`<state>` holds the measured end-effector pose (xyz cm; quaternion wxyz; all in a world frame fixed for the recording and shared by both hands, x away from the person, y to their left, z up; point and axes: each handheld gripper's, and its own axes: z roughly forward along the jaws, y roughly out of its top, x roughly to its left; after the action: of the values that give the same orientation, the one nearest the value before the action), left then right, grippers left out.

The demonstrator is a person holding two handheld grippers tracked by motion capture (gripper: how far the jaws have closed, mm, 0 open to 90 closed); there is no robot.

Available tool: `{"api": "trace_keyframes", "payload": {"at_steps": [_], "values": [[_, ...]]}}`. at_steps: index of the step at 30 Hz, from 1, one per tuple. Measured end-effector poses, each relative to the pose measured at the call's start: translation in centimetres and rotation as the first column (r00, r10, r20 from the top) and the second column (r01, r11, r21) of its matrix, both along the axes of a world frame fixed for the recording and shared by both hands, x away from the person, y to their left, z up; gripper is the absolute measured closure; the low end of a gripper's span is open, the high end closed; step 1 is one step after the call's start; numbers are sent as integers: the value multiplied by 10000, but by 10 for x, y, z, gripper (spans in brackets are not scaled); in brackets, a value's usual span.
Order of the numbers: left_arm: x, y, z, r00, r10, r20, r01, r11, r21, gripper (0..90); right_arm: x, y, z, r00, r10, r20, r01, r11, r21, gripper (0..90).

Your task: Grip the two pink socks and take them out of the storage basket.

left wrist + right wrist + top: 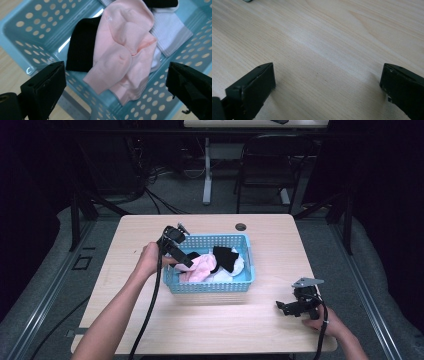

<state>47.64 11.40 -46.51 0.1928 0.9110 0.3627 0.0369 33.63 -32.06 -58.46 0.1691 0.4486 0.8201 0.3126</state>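
Left gripper (115, 87) is hovering wide open over the pink sock (122, 55) in the basket (30, 27), gripping nothing. Right gripper (327, 90) is sitting wide open and empty over the table (324, 37).

Light wood table (210, 325), round cable hole (241, 227) near its far edge, black folding chair (270, 165) behind
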Motion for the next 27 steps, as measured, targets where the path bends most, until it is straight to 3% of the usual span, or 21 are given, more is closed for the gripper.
{"api": "trace_keyframes", "payload": {"at_steps": [4,9,21,27], "values": [[6,-8,-9,9997,-65,-242,72,9996,282,37,0,0,0,10000,-6,3,6,10000,-10,0],[12,-17,-20,9985,-101,-530,139,9974,710,136,0,0,0,10000,10,13,-10,10000,15,0],[22,-24,-38,9965,330,-770,-233,9919,1245,353,0,0,0,10000,5,-5,-5,10000,6,0],[26,-29,-47,9945,616,-844,-466,9845,1691,376,0,0,0,10000,3,-6,-3,10000,3,0]]}}
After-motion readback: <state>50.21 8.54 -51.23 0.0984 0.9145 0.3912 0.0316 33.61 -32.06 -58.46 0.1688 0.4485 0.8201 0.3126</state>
